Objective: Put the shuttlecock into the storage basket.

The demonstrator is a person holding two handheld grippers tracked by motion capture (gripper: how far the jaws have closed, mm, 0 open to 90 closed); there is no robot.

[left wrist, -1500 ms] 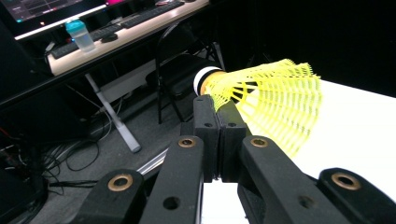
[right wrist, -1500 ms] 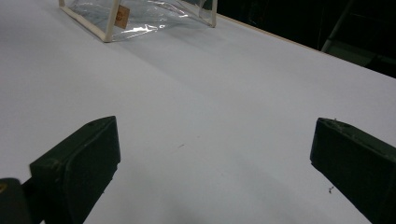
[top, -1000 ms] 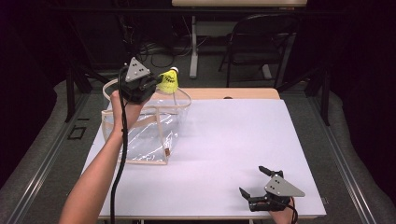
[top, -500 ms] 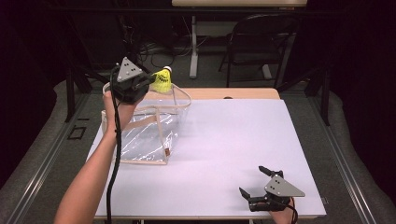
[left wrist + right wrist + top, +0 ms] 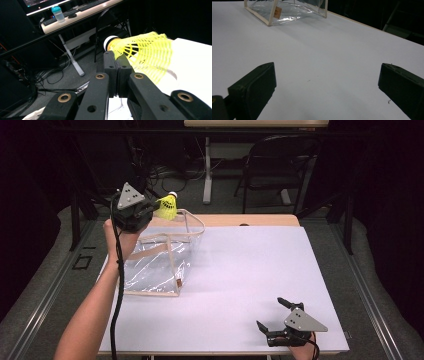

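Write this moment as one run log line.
left gripper: shut on yellow mesh shuttlecock | above clear plastic bag | right gripper: open, empty

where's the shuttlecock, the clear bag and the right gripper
shuttlecock (image 5: 147, 53), left gripper view, on its yellow mesh skirt
clear bag (image 5: 155, 265), high view, on its see-through side wall
right gripper (image 5: 275, 312), high view, midway between its open fingertips

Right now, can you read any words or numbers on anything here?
None can be read.
Small tan tag on the clear bag: print too small and blurred.
Yellow shuttlecock: no writing visible.
Monitor on the far desk: too blurred to read.
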